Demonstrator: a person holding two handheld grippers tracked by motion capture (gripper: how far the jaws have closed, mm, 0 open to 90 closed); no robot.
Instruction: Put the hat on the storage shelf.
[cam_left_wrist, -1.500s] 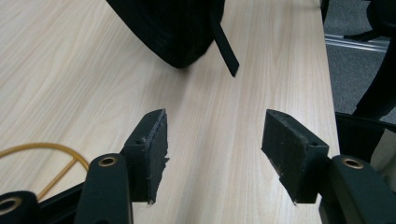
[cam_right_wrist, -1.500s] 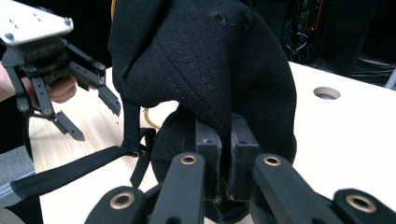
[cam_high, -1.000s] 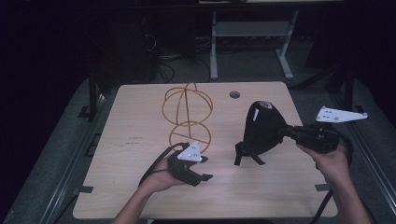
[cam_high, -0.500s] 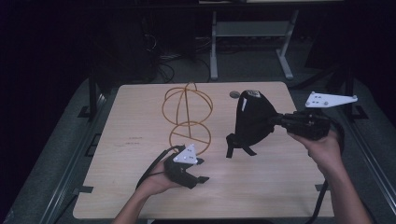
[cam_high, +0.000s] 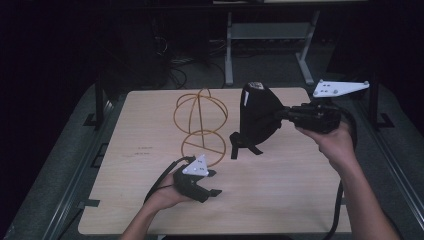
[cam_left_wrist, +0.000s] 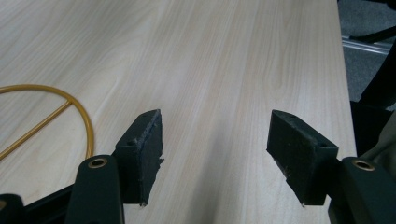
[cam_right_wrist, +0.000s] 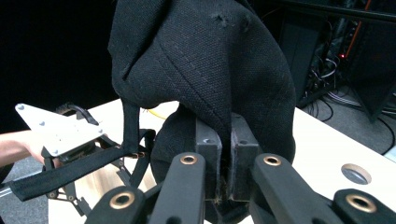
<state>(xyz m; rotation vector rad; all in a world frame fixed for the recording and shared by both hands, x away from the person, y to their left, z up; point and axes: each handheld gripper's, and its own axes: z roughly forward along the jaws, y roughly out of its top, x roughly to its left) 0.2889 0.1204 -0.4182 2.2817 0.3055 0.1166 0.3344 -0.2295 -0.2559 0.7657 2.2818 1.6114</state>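
Black woven cap (cam_high: 257, 115) with black straps, mustard-yellow wire frame (cam_high: 200, 125) beside it, both over the pale woodgrain table (cam_high: 300, 200).

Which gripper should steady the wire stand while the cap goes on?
Left. The left gripper is open beside the wire stand; the right gripper is shut on the black cap.

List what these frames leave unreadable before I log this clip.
- Black cap, high view: its far side faces away, and whether its straps touch the table is unclear.
- Right tongs, right gripper view: fabric hides how much is pinched.
- Wire stand, left gripper view: cut off by the left edge.
- Left tongs, high view: too small to judge opening.
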